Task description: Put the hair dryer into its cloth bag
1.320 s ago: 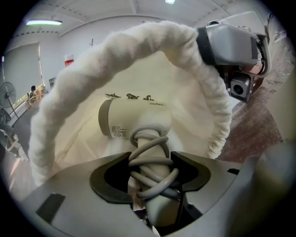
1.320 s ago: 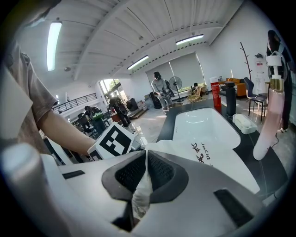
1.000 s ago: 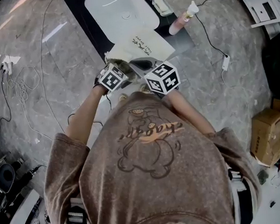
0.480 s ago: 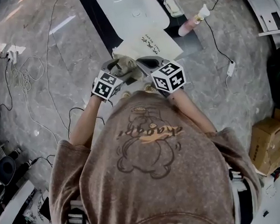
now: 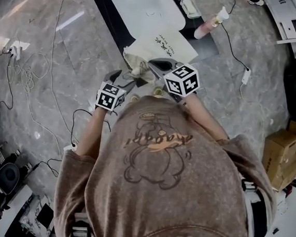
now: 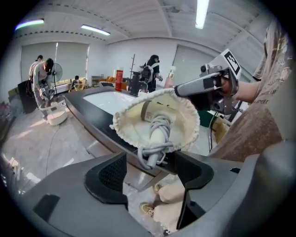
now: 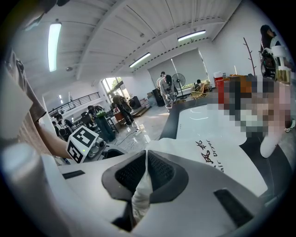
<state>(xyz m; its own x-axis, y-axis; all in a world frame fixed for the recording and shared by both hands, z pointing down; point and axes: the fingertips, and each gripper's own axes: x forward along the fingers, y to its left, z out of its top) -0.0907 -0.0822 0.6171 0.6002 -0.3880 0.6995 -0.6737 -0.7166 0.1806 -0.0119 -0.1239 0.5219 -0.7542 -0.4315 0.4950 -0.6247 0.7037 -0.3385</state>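
Now, the right gripper [image 7: 145,172] is clamped on the bag [image 7: 212,155] at its rim, cloth pinched between the pads. This lifts the mouth and keeps it open toward me. The left gripper [image 6: 150,173] hangs just in front of that mouth. Its jaws have just been opening and stand wide, with nothing between the pads. The dryer [image 6: 159,127] lies inside the bag, handle end toward me. Its cord [image 6: 155,150] is wound round the handle, and the loops spill over the lower rim. The bag rests on the counter [image 6: 85,118] beside the basin [image 5: 145,9], mouth at the counter's edge for easy access. Judgement: the dryer is mostly in and the cord end still needs tucking. Risk: if the rim slips from the right pads, the mouth collapses.
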